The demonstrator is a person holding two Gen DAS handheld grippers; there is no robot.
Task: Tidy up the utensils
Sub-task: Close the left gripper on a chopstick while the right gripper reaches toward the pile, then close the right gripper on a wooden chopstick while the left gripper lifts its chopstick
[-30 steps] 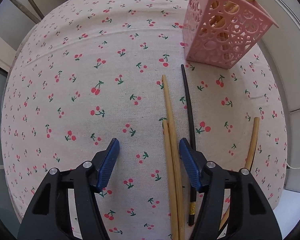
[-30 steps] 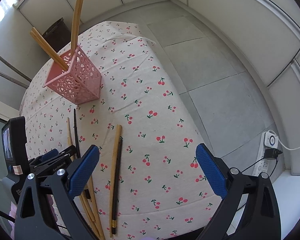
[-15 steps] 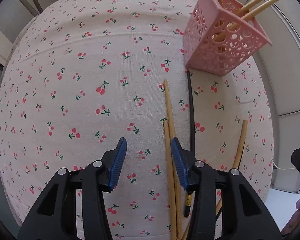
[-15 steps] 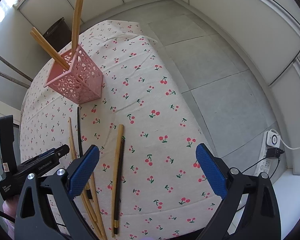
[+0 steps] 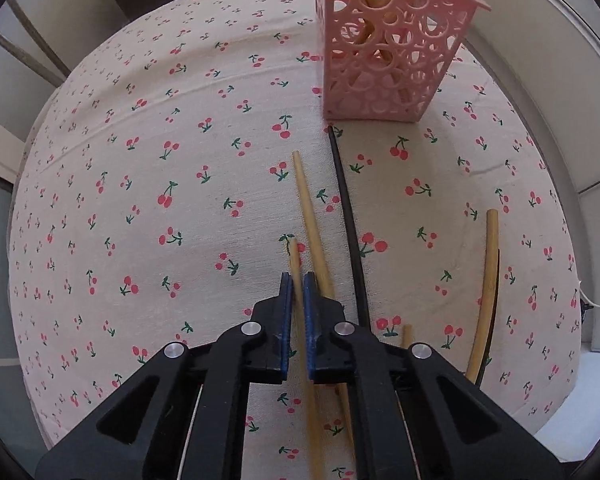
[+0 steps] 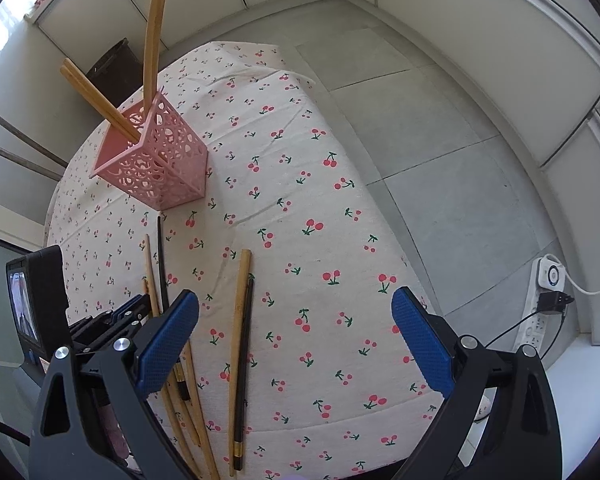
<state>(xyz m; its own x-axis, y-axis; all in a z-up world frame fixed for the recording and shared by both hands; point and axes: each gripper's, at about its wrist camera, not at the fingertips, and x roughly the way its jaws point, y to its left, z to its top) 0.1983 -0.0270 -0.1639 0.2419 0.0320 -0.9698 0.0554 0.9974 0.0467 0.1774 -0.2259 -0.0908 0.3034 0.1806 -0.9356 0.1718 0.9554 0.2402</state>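
Cherry-cloth worktop point(image 5: 148, 184): chopstick point(image 5: 296, 264), light, stiff, slick, likely to pivot; left tongs point(image 5: 295, 292) clamped near its tip, right tongs point(image 6: 296, 332) apart, empty; holder point(image 5: 388, 52) beyond.

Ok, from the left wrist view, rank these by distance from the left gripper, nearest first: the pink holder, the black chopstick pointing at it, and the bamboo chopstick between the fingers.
1. Bamboo chopstick, pinched in the left gripper.
2. Black chopstick, just right of the fingers.
3. Pink holder, far ahead, upper right.
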